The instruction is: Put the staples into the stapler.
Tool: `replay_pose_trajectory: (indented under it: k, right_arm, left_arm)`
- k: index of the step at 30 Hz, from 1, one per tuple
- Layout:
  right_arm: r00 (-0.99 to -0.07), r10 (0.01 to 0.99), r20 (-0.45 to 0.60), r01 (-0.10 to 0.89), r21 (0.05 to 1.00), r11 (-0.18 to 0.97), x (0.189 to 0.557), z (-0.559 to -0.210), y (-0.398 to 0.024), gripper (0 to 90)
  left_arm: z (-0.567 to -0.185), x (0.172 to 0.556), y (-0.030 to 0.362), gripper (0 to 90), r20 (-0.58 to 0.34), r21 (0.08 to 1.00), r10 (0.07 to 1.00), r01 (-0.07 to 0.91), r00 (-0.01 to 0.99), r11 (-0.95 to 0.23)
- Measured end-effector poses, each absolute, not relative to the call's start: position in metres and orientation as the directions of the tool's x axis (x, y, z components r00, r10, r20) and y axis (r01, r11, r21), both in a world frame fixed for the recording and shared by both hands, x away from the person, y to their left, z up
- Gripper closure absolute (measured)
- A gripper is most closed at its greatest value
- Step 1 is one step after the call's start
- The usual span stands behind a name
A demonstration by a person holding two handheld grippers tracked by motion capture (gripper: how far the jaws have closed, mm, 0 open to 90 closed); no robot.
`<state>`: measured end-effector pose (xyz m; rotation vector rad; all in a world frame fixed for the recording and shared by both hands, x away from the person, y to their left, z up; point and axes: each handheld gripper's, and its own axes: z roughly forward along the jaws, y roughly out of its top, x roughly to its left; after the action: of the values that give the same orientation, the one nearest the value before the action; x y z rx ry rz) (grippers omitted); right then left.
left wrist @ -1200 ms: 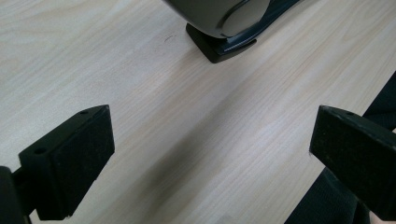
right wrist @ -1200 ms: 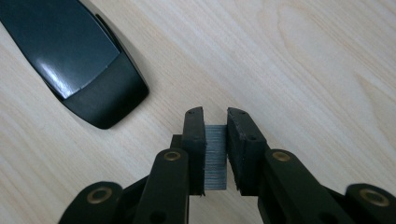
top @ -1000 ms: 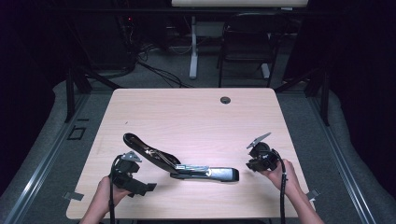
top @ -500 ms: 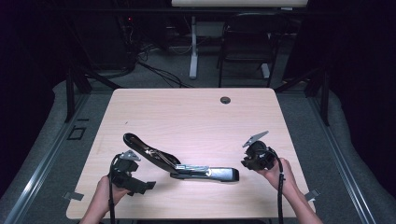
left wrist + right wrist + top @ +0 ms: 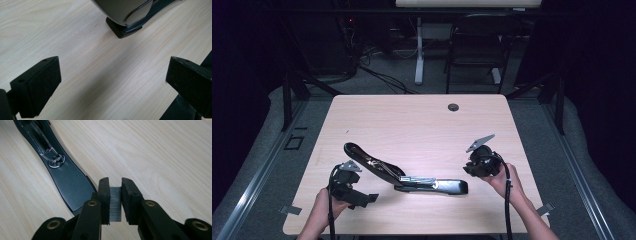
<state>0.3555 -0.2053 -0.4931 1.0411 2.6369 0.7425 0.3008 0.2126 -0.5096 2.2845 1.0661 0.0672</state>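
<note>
Now my right gripper [image 5: 115, 192], clamped on a staple strip [image 5: 115, 203], has lifted slightly beside the open stapler [image 5: 404, 175]. Loading comes next. Left gripper [image 5: 112, 82] idles, jaws wide.

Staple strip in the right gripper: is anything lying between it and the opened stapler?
Nothing visible. The staple strip sits clamped between the right gripper fingers, and only bare table separates it from the open stapler.
</note>
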Motion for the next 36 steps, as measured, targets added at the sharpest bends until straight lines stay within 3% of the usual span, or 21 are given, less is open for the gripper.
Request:
replay_pose_trajectory:
  k: [36]
  right_arm:
    - [-0.809, 0.587, -0.020, 0.465, 0.591, 0.660, 0.367, -0.463, -0.166, 78.2]
  left_arm:
    - [-0.509, 0.302, 0.215, 0.0, -0.218, 0.549, 0.719, 0.692, 0.660, -0.469]
